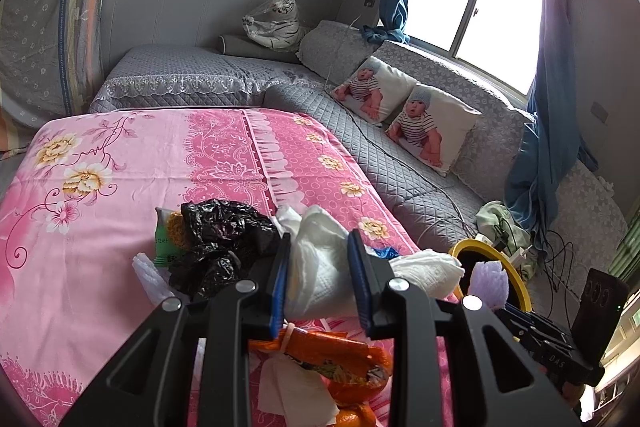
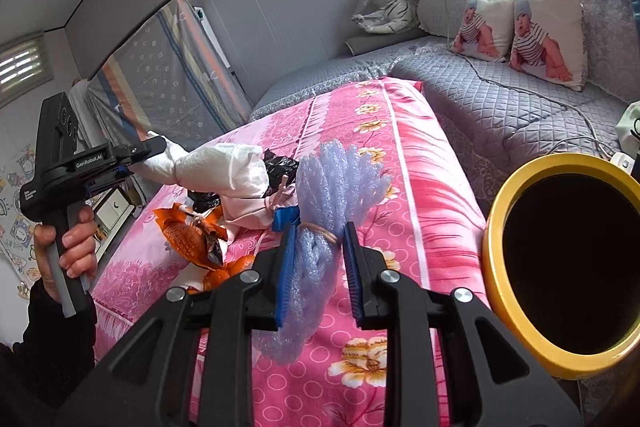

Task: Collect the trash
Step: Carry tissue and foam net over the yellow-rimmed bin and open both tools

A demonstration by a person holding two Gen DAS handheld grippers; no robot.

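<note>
My left gripper (image 1: 320, 247) is shut on a crumpled white tissue (image 1: 320, 267) and holds it above the pink floral bedspread (image 1: 120, 167); in the right wrist view the same tissue (image 2: 224, 167) hangs from that gripper (image 2: 132, 157). My right gripper (image 2: 318, 239) is shut on a lilac foam net (image 2: 336, 179) tied with a rubber band, just left of the yellow-rimmed trash bin (image 2: 496, 211). The net (image 1: 488, 279) and bin (image 1: 516, 283) also show at the right of the left wrist view. A black plastic bag (image 1: 224, 239), a green packet (image 1: 166, 243) and an orange snack wrapper (image 1: 332, 359) lie on the bedspread.
More white tissue (image 1: 428, 271) lies beside the bin. Oranges (image 2: 228, 273) sit by the wrapper. A grey quilted sofa (image 2: 500, 107) with two baby-print pillows (image 1: 404, 119) runs behind the table, with cables (image 1: 400, 163) and a green cloth (image 1: 496, 219) on it.
</note>
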